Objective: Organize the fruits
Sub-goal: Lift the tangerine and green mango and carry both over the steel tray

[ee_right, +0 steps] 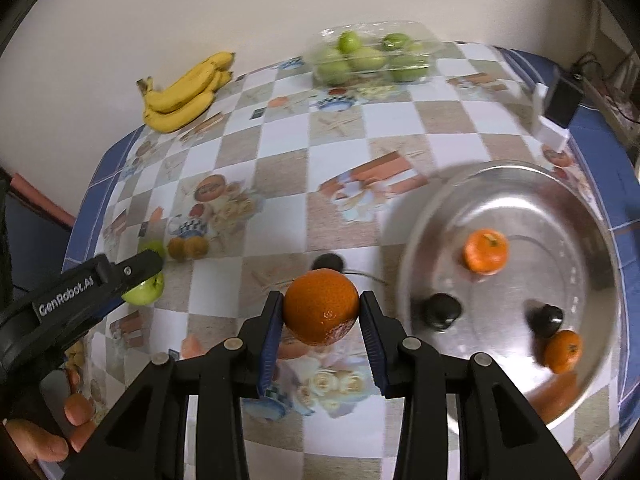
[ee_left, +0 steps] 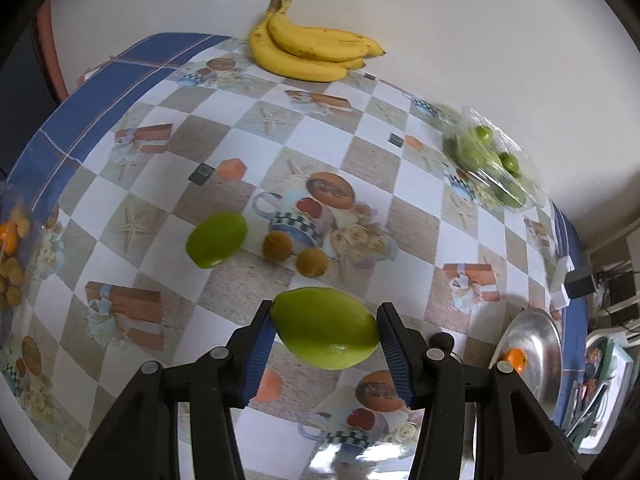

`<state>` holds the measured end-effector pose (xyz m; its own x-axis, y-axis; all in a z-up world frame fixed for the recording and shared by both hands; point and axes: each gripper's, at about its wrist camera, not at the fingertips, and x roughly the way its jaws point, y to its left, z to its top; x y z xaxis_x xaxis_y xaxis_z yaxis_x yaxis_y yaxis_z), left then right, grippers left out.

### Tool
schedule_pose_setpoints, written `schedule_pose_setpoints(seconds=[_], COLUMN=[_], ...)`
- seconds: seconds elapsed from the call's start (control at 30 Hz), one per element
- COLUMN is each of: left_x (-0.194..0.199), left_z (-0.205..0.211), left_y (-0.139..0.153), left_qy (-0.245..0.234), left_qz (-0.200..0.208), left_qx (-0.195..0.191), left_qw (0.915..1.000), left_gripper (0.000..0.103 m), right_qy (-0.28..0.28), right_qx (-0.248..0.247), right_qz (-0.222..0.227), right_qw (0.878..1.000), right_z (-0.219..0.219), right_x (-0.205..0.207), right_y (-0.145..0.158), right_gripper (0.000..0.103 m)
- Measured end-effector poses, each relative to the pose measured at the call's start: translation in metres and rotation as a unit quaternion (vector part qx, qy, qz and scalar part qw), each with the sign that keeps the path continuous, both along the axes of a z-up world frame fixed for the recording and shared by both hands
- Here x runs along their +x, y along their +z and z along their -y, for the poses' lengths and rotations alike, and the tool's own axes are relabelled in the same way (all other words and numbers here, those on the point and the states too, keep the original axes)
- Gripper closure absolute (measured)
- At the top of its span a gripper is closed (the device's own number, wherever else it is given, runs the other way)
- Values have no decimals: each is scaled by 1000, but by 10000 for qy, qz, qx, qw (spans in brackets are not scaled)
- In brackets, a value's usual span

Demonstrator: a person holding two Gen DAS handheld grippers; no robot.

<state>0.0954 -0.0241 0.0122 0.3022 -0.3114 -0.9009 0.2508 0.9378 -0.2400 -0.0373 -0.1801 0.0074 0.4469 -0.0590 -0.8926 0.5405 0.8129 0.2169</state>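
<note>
In the left wrist view my left gripper (ee_left: 325, 312) is shut on a green mango-like fruit (ee_left: 324, 330), lifted off the checked tablecloth (ee_left: 224, 152). A second green fruit (ee_left: 216, 246) lies beyond it beside two brown kiwis (ee_left: 277, 246). In the right wrist view my right gripper (ee_right: 321, 300) is shut on an orange (ee_right: 321, 307), held above the cloth just left of a round silver tray (ee_right: 520, 208). Two small oranges (ee_right: 486, 251) and two dark round fruits (ee_right: 442, 311) lie on that tray. One finger (ee_right: 136, 266) of the left gripper shows at the left, against its green fruit (ee_right: 146, 290).
Bananas (ee_right: 184, 96) and a clear box of green fruits (ee_right: 372, 60) lie along the far wall edge. A dark round fruit (ee_right: 328, 262) sits on the cloth behind the orange. A bag of small orange and tan fruits (ee_left: 12, 256) is at the left edge. A hand (ee_right: 40, 440) holds the left gripper.
</note>
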Motion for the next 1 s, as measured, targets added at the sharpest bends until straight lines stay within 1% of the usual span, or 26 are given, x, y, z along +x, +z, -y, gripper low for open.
schedule_pose_setpoints(seconds=[0.2, 0.47, 0.6, 0.8, 0.9, 1.0], left_x=[-16, -40, -54, -81, -95, -106], left_z=[23, 58, 79, 112, 127, 142], left_y=[2, 5, 4, 3, 1, -4], left_qy=[-242, -652, -921, -1411, -1675, -1913], left_qz=[90, 182, 159, 184, 227, 146], left_qx=[166, 293, 327, 406, 453, 439], left_qw=[9995, 9973, 9951, 9890, 9846, 9804], left_gripper=[49, 49, 49, 48, 48, 48], right_qy=[-365, -893, -1136, -1483, -1631, -1747], right_qx=[-149, -175, -90, -31, -15, 0], right_qz=[-110, -211, -248, -286, -280, -270], right_qw=[9992, 9956, 9932, 9885, 9862, 9842], right_z=[26, 65, 82, 105, 115, 124], right_x=[-16, -43, -57, -77, -86, -92], right_y=[3, 2, -1, -3, -5, -7], right_gripper=[63, 63, 63, 63, 63, 63])
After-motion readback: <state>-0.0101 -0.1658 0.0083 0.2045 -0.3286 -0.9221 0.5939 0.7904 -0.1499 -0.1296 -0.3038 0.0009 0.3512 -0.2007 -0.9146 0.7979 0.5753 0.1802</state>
